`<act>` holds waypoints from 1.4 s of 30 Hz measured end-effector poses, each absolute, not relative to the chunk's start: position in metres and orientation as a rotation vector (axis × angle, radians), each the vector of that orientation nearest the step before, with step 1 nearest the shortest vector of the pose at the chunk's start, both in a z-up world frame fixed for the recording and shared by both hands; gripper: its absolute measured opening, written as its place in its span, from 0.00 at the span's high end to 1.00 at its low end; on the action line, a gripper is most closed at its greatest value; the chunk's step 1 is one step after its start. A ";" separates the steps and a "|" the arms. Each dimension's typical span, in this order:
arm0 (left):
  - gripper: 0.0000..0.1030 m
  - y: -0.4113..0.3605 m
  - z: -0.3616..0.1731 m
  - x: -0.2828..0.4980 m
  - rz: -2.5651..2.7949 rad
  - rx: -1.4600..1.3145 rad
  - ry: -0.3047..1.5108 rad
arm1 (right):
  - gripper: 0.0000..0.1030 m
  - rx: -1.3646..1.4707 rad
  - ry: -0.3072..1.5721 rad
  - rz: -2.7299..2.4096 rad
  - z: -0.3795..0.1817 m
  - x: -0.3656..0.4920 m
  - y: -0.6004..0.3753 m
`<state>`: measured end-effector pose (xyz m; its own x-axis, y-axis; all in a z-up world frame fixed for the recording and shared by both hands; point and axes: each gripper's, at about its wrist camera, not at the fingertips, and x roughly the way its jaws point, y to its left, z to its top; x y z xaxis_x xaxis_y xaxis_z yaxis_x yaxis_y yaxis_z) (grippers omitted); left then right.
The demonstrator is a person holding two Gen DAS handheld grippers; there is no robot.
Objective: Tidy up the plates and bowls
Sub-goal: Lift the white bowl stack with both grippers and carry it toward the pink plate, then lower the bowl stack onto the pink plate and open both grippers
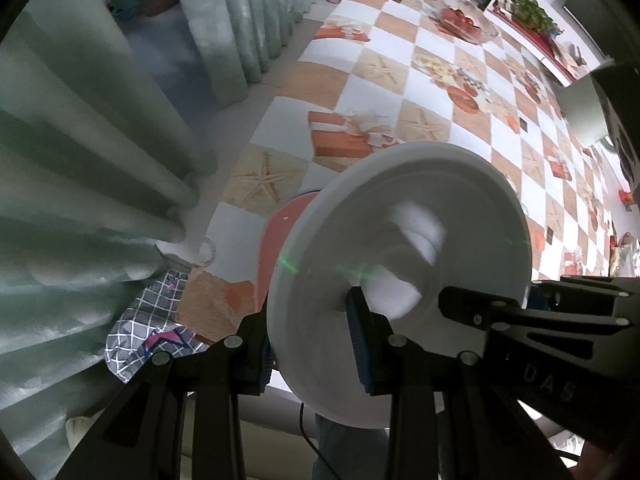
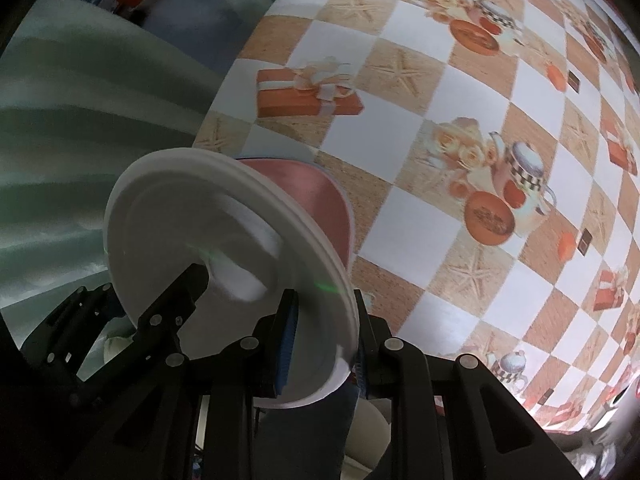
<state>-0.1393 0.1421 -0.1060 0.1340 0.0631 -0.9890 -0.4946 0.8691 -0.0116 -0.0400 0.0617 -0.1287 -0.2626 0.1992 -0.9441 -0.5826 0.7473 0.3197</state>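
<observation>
With both grippers, left (image 1: 316, 344) and right (image 2: 324, 340), pinching opposite rims of the white plate (image 1: 400, 248), keep them level while moving it over the checked tablecloth (image 1: 400, 92).

We read one marking only: the faint raised letters "D A S" on the black gripper body (image 1: 548, 384), lower right of the left wrist view.
</observation>
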 end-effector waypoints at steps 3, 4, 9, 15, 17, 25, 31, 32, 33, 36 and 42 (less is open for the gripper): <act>0.65 0.148 -0.111 -0.143 0.430 -0.394 1.397 | 0.74 -0.321 1.686 0.772 -0.135 -0.043 0.069; 0.65 0.149 -0.113 -0.143 0.431 -0.398 1.400 | 0.74 -0.329 1.689 0.773 -0.138 -0.044 0.072; 0.65 0.153 -0.121 -0.143 0.431 -0.405 1.408 | 0.74 -0.341 1.700 0.770 -0.150 -0.045 0.078; 0.61 0.152 -0.122 -0.142 0.430 -0.377 1.391 | 0.74 -0.343 1.688 0.775 -0.151 -0.044 0.077; 0.54 0.151 -0.122 -0.142 0.440 -0.357 1.385 | 0.74 -0.349 1.684 0.770 -0.150 -0.045 0.072; 0.23 0.155 -0.112 -0.148 0.475 -0.339 1.341 | 0.49 -0.342 1.671 0.743 -0.148 -0.039 0.055; 0.18 0.156 -0.103 -0.154 0.478 -0.295 1.357 | 0.01 -0.279 1.630 0.765 -0.127 -0.035 0.039; 0.18 0.155 -0.100 -0.154 0.471 -0.286 1.352 | 0.00 -0.290 1.612 0.768 -0.123 -0.036 0.038; 0.18 0.151 -0.095 -0.155 0.458 -0.261 1.343 | 0.01 -0.305 1.589 0.774 -0.118 -0.038 0.038; 0.18 0.141 -0.084 -0.156 0.443 -0.209 1.325 | 0.01 -0.349 1.550 0.783 -0.104 -0.041 0.042; 0.17 0.127 -0.065 -0.156 0.441 -0.148 1.316 | 0.01 -0.341 1.520 0.799 -0.081 -0.042 0.038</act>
